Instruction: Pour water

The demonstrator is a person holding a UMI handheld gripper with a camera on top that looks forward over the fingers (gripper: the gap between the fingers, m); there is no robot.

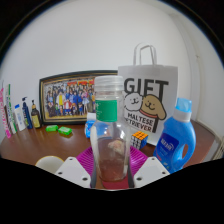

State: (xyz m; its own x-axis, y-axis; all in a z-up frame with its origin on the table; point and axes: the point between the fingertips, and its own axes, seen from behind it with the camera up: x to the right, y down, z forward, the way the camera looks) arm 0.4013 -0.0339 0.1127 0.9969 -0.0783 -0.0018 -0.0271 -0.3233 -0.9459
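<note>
A clear plastic bottle [109,140] with a green cap and a green-and-white label stands upright between my fingers, lifted close to the camera. My gripper [111,172] is shut on the bottle's lower body, and the magenta pads [86,166] press it from both sides. Whether there is water inside is hard to tell. No cup or other vessel for water shows in this view.
Behind stand a white GIFT paper bag [147,95], a blue detergent bottle [176,142], a framed group photo [68,99], a Rubik's cube [137,146], a small blue-capped bottle [91,123], green erasers [58,130] and pens [14,112] on the wooden desk [30,146].
</note>
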